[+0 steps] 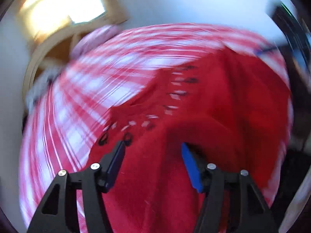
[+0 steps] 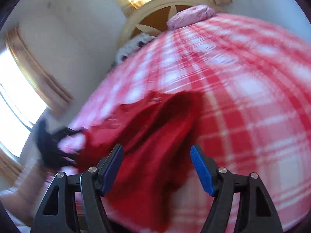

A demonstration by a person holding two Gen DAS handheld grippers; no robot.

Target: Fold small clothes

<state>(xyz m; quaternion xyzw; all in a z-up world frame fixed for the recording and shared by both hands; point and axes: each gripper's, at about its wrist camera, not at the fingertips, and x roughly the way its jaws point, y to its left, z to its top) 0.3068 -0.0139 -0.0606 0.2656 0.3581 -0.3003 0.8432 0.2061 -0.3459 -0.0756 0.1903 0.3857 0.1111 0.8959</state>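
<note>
Across the left wrist view, a red fabric garment with a line of small white-and-black printed marks is seen spread on a red-and-white checked bedspread. It fills the centre and lower right of the frame. Its printed line runs from the lower left, near the fingertips, up toward the upper middle; the long axis appears to lie the same way, though motion blur softens every edge. The left gripper is held over the cloth with its blue-padded jaws parted and nothing pinched between them. A wooden headboard and a bright window are seen at the upper left.

Over in the right wrist view, the same garment is shown as a long red shape stretched from the lower middle of the frame up toward the centre, with one part reaching out to the left edge. The right gripper is held above its lower end, jaws released and wide, no cloth clamped. At the left, the other gripper is seen blurred beside the cloth. A pink pillow lies at the upper right.
</note>
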